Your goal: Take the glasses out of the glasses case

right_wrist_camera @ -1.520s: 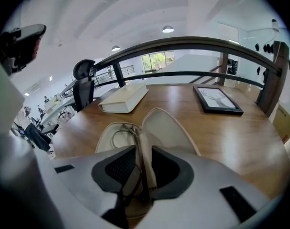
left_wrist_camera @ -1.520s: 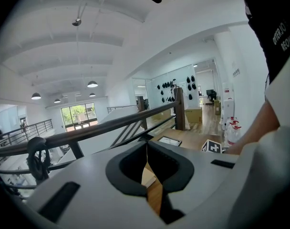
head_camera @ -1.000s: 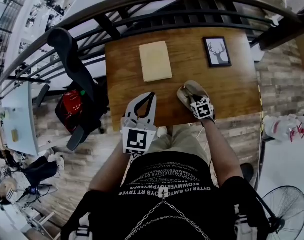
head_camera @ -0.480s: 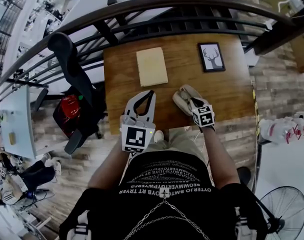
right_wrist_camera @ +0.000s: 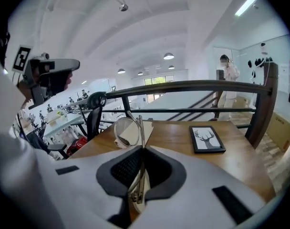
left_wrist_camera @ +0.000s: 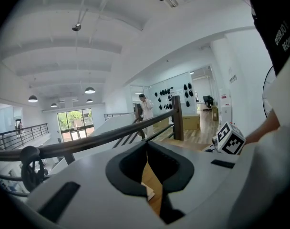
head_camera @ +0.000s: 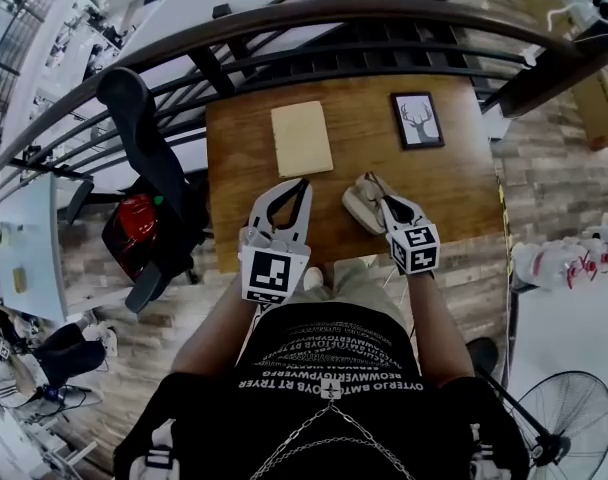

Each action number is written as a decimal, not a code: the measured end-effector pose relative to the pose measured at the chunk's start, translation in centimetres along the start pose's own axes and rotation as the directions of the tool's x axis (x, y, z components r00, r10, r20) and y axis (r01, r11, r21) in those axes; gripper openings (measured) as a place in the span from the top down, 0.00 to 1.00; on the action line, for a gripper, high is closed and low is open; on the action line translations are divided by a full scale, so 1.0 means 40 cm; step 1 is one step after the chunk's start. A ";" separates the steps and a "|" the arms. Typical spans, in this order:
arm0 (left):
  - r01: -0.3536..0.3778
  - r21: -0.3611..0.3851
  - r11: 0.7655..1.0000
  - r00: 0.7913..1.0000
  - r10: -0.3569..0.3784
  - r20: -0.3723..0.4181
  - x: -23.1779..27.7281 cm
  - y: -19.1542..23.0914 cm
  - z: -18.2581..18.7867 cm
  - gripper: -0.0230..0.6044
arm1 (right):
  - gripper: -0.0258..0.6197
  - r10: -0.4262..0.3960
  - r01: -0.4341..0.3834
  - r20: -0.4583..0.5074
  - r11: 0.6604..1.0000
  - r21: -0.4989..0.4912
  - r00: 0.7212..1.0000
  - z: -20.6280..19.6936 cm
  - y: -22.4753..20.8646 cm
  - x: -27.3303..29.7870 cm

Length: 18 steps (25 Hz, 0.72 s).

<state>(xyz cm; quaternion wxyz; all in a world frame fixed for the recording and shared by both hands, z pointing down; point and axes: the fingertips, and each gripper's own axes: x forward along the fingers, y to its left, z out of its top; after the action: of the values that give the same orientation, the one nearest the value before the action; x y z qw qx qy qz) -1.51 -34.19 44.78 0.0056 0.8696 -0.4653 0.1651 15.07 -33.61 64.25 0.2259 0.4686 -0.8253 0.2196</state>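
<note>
Glasses (right_wrist_camera: 126, 132) now raised above glasses case (head_camera: 361, 204), clenched in right gripper (right_wrist_camera: 140, 151) jaws; left gripper (left_wrist_camera: 147, 149) jaws closed, empty.

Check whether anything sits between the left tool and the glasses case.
Nothing visible does: only bare table separates the left tool from the glasses case. The book lies farther back. The right tool is shut on the glasses.

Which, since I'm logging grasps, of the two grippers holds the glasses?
The right gripper: its jaws are shut on the glasses, one lens sticking up past them. The left gripper is shut on nothing.
</note>
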 end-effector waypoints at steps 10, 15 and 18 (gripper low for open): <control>0.009 0.013 1.000 0.999 -0.009 0.044 -0.053 0.017 0.027 0.92 | 0.92 -0.018 0.032 0.191 0.997 -0.069 0.981 0.176 0.085 -0.124; 0.020 0.007 1.000 0.998 -0.020 0.059 -0.074 0.017 0.037 0.92 | 0.91 -0.020 0.053 0.259 0.991 -0.122 0.966 0.257 0.130 -0.192; 0.031 -0.007 0.999 0.997 -0.031 0.067 -0.087 0.018 0.043 0.92 | 0.91 -0.011 0.052 0.301 0.990 -0.128 0.953 0.296 0.161 -0.231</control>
<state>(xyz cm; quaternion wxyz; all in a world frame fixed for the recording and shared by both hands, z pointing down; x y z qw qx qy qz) -3.40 -32.06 42.04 -0.0039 0.8817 -0.4523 0.1341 11.70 -31.16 48.45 0.1325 0.4933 -0.8554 0.0862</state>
